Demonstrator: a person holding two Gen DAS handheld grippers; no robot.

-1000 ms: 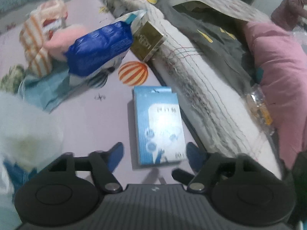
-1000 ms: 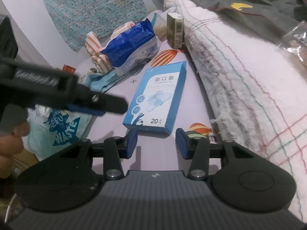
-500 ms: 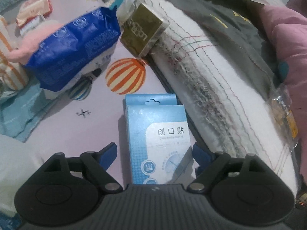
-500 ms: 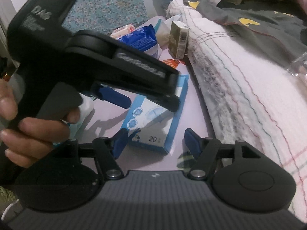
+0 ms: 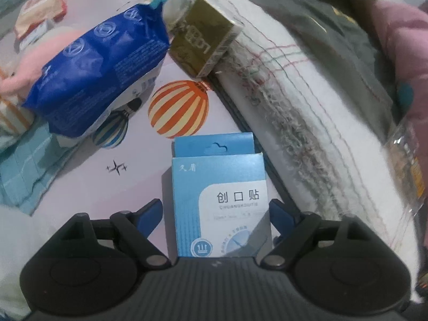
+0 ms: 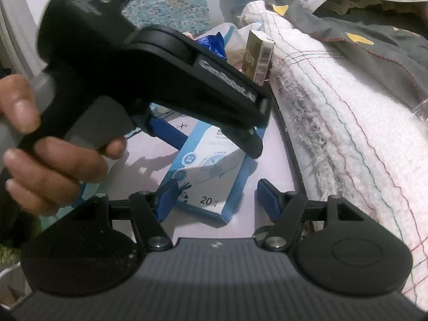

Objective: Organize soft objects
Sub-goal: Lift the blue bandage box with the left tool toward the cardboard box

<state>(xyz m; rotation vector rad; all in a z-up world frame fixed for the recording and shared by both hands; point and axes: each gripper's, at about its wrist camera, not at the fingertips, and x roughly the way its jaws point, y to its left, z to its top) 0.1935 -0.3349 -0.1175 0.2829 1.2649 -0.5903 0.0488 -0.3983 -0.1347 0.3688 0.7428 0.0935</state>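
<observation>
Blue bandage box (image 5: 218,200) is lying flat between the left hand-held gripper (image 5: 216,211) fingers, which are sitting wide apart, not squeezing it.

A gold carton (image 5: 203,43) leaned against the folded white blanket (image 5: 307,123) far beyond the jaws; a balloon print (image 5: 178,108) marked the sheet straight ahead of them.

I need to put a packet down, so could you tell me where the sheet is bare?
Bare sheet lies left of the blue box, below the blue pack. It is crowded around the gold box and along the blanket.
</observation>
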